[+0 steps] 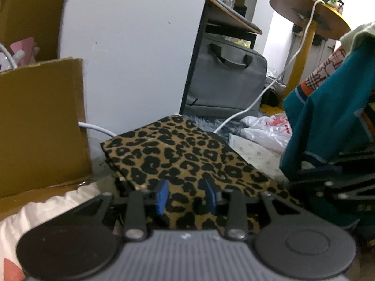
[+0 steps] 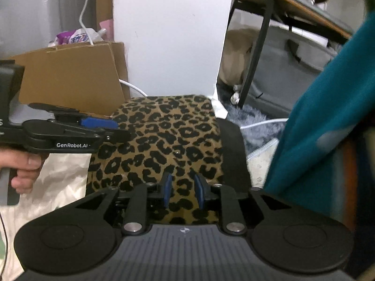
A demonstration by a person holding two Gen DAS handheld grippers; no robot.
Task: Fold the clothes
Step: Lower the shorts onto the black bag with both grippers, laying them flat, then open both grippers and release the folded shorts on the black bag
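Room: a cluttered indoor corner with a white wall panel [image 1: 131,53] at the far side, a cardboard box [image 1: 39,121] to the left and a grey laptop bag [image 1: 225,82] under a dark desk [image 1: 229,16] to the right.
Surface: a pale, crumpled bed sheet [image 2: 61,178] lies under the clothes; a fluffy grey rug [image 2: 255,124] shows on the floor beyond.
Leopard-print garment [image 1: 187,154]: folded into a flat rectangle, lying in the middle of the sheet, its far edge near the wall panel and the box.
Left tool [image 1: 186,196]: its blue pads [image 1: 162,196] stand apart over the near edge of the leopard-print garment, released, with no cloth pinched between them.
Right tool [image 2: 183,192]: blue pads apart above the near end of the same garment, released, nothing gripped.
Hand [image 2: 23,166]: seen at the left of the right wrist view, wrapped around the left tool's grip.
Teal garment [image 1: 328,117]: hangs in a heap at the right, beside the folded piece.
White cable [image 1: 276,79]: runs from a round yellow-edged table [image 1: 309,11] down to the floor behind the folded garment.
Plastic bags [image 1: 267,128]: white, on the floor at the far right.
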